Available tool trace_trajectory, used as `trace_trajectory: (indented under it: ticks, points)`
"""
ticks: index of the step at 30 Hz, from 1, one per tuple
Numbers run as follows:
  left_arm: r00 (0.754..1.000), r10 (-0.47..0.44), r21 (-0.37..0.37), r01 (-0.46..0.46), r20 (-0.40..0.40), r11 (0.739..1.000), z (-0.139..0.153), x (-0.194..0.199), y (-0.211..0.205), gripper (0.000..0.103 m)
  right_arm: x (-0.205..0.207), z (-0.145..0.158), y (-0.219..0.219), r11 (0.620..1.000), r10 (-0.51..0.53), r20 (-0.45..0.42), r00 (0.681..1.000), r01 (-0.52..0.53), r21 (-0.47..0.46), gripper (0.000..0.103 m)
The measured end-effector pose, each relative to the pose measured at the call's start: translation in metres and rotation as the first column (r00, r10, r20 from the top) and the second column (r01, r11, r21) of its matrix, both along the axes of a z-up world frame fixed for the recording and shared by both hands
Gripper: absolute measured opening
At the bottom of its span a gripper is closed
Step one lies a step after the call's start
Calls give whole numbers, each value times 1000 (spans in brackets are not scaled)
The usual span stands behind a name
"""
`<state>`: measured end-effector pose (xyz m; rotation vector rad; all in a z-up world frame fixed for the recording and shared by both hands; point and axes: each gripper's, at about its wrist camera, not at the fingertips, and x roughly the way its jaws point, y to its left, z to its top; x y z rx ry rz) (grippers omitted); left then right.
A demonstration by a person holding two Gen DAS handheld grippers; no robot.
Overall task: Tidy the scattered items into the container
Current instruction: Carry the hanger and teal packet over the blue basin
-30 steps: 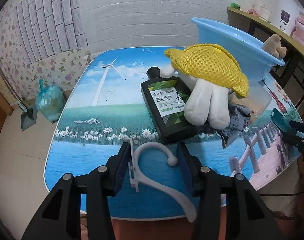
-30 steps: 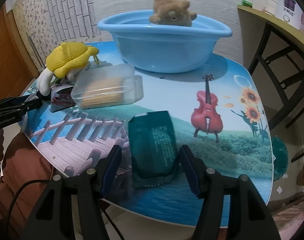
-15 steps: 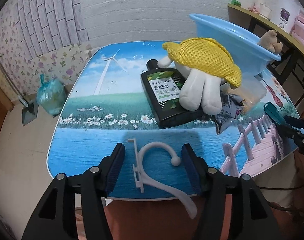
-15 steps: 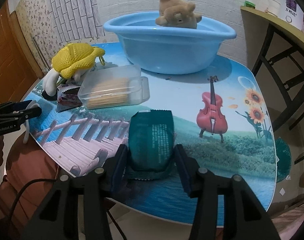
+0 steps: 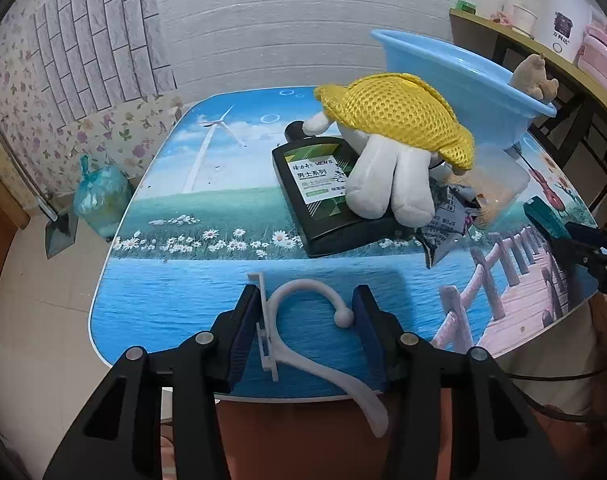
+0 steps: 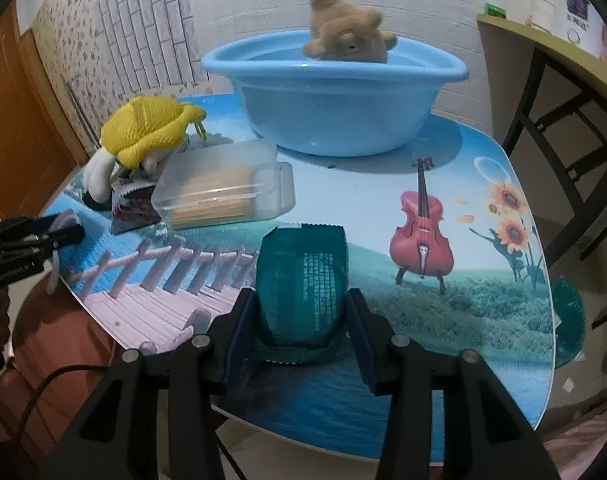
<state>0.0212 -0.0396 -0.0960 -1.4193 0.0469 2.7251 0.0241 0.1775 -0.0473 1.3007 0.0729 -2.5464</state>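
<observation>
White brick wall is standing behind a counter [image 6: 383,208] printed with a violin, sunflowers and a wooden bridge, and the blue basin [image 6: 335,96] is sitting at its far end with only a brown plush bear [image 6: 347,36] lying inside so far. The right gripper [image 6: 301,320] is closing its fingers on a teal snack packet [image 6: 303,280] near the front edge; the pads are already pressing its sides, so it looks grasped but not yet lifted. The left gripper [image 5: 303,328] is closing around a white plastic hook [image 5: 303,320] at its own front edge; the left finger is touching the hook's flat bar, while the right finger is standing just beside the ball tip, so I judge it not yet gripped. Most of the tidying is still waiting: a black shampoo bottle [image 5: 315,184], a plush toy in a yellow mesh hat [image 5: 391,140] lying across it, a dark foil sachet [image 5: 443,224] and a clear plastic box [image 6: 223,188] are all sitting outside the basin, clustered near its left side.
</observation>
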Motion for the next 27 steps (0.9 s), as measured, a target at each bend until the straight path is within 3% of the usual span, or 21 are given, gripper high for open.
trace_trajectory:
  ticks: [11,19,27]
  points:
    - [992,-17,42,23,-125,999,59,4,7,47,7,45,12,997,-35,-126,991,25,-78,45]
    - [980,-61,82,77,-190,994,100,-24,28,47,-1,72,15,995,-46,-205,978,26,-101,45]
    - [964,-139,85,161,-226,983,121,-56,68,47,-16,91,20,991,-55,-250,967,22,-130,45]
